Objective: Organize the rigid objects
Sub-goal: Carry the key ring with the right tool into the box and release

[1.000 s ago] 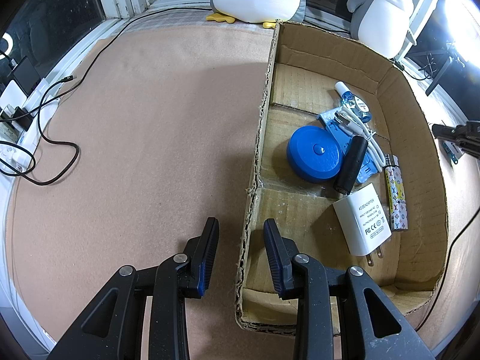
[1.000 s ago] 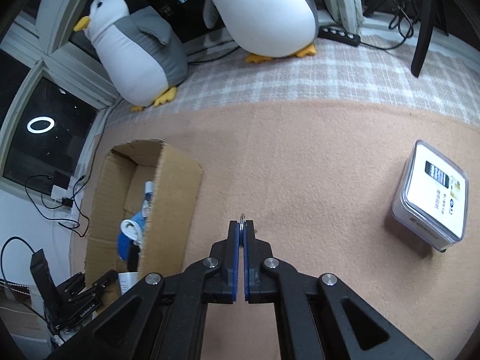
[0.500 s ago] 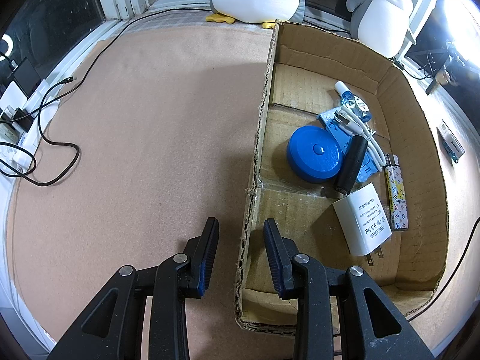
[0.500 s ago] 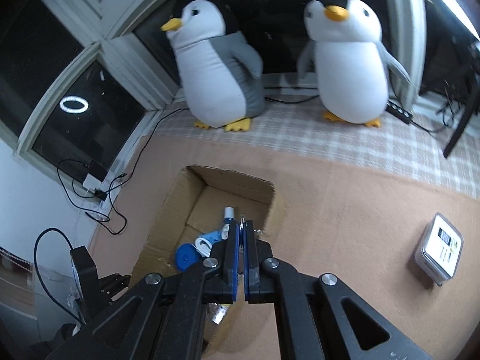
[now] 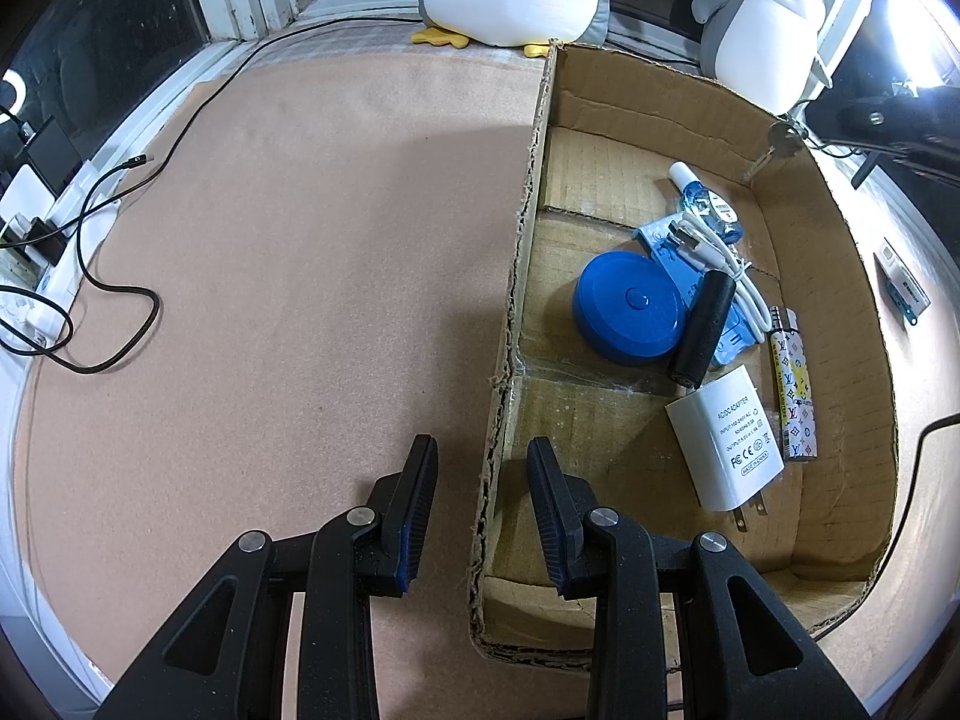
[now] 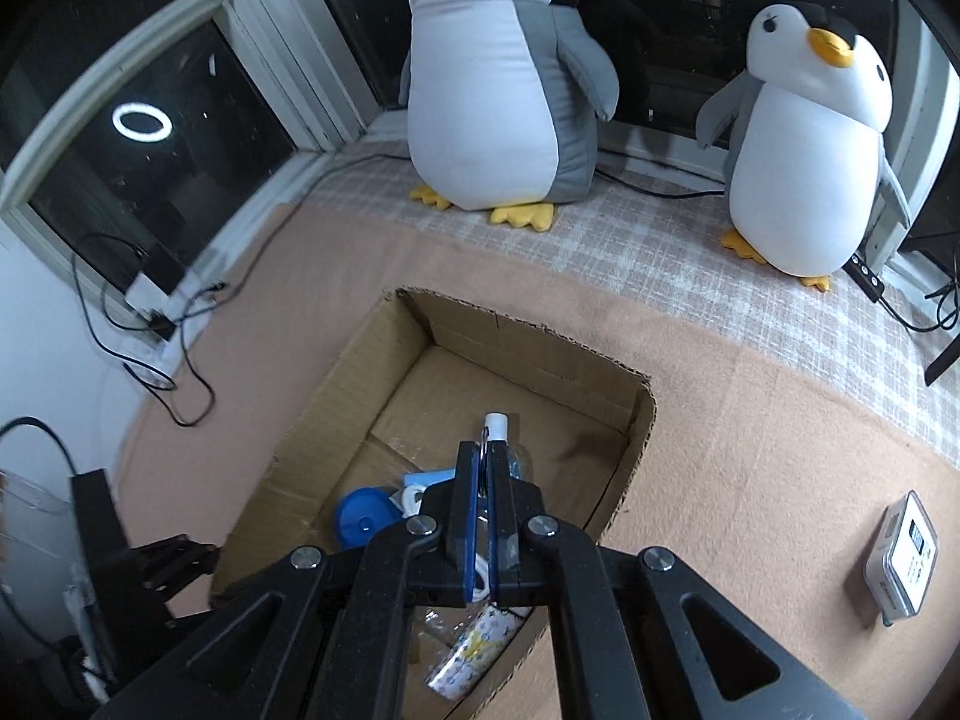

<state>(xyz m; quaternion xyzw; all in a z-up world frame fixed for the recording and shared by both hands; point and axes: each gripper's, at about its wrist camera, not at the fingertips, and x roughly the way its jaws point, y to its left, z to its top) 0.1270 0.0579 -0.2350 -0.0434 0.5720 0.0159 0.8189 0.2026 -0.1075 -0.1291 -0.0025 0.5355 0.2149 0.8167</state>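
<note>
Right gripper (image 6: pixel 482 456) jaws clamped on key (image 5: pixel 780 141) above cardboard box (image 5: pixel 864 324); left gripper (image 5: pixel 482 480) jaws apart, straddling box wall.

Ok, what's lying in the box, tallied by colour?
Blue: 3 (disc, pack, bottle)
White: 2 (charger, cable)
Black: 1 (cylinder)
Patterned: 1 (lighter)
Total: 7

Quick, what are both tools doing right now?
Left tool: open, astride the cardboard box wall.
Right tool: shut on a small metal key.
</note>
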